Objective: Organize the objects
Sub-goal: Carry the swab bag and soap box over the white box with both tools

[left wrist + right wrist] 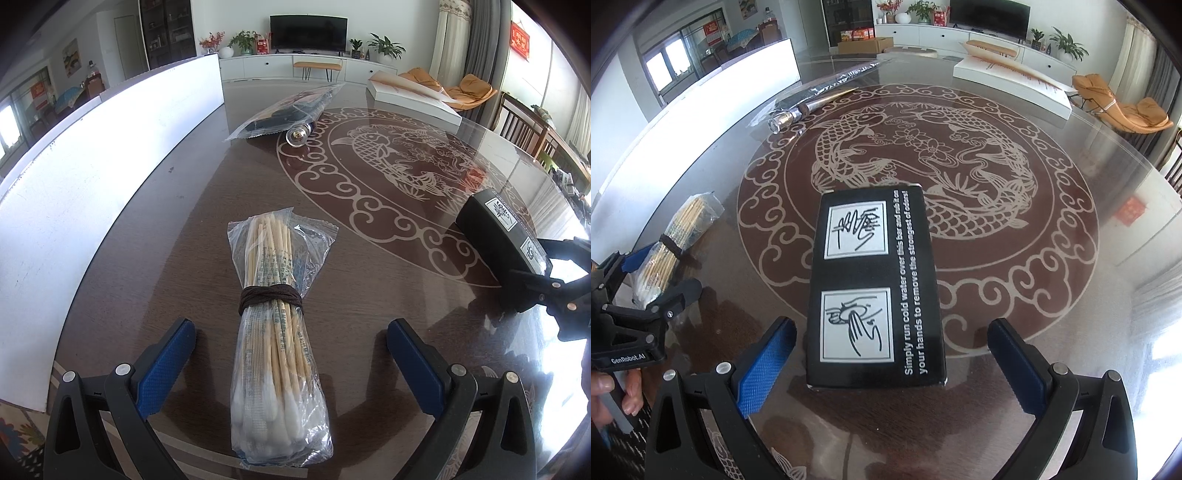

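Left claw (291, 365): spread wide, blue pads either side of the swab bag, touching nothing.
Right claw (892, 363): spread wide, pads flanking the near end of the black box, clear of its sides.
Swab bag (275, 332): clear plastic bag of wooden-stemmed cotton swabs, bound at the middle with dark cord, lying flat on the desk, cotton tips toward the left camera.
Black box (873, 291): flat on the desk over the near rim of the fish medallion, printed face up with two hand-washing sketches and white text about running cold water over a bar.
Desk (184, 236): dark brown with a glossy top and a pale round motif of fish and cloud scrolls at its centre.
Far items: a clear sleeve (284, 110) holding something dark, with a metal-and-glass end (297, 136) poking out, lies beyond the medallion; a white flat box (413, 98) sits at the desk's far right.
White panel (92, 155): stands along the desk's left edge.
Hand (613, 398): at the lower left of the right view, fingers wrapped on the left claw's handle.
Spacing: swab bag and black box lie well apart, bag to the left.
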`<state>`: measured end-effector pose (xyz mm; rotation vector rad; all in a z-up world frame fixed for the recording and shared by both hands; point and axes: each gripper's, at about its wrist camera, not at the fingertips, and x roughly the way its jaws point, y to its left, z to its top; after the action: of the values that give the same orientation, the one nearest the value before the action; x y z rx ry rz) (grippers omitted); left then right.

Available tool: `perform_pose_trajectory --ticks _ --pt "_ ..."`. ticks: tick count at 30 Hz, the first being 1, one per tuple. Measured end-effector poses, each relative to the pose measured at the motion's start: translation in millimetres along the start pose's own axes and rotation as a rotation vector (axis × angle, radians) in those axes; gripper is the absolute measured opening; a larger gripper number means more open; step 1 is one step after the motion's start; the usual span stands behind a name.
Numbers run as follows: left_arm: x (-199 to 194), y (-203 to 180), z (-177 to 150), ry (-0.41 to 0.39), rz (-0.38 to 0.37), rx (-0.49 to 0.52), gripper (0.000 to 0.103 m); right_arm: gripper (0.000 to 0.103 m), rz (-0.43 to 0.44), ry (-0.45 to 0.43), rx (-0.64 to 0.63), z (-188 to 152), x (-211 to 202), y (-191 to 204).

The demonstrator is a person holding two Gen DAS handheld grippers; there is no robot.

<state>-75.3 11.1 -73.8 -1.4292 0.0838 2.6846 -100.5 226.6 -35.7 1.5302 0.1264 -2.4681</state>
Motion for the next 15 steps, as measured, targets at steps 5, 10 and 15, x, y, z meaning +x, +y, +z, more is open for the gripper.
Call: perform_pose_trajectory --ticks 5,10,15 --pt "-7.6 0.4 -0.3 -0.024 -0.020 0.018 0.061 0.082 -0.029 0.076 -0.059 11.8 13.0 11.7" --pt "-29.3 9.5 4.3 -0.109 -0.163 -0.019 0.028 0.059 0.007 0.033 -0.031 17.4 -8.2 14.0" --pt "-89.0 53.3 13.1 -0.274 -0.189 -0.146 0.028 0.059 0.106 -0.114 -0.010 50.9 -52.4 43.8"
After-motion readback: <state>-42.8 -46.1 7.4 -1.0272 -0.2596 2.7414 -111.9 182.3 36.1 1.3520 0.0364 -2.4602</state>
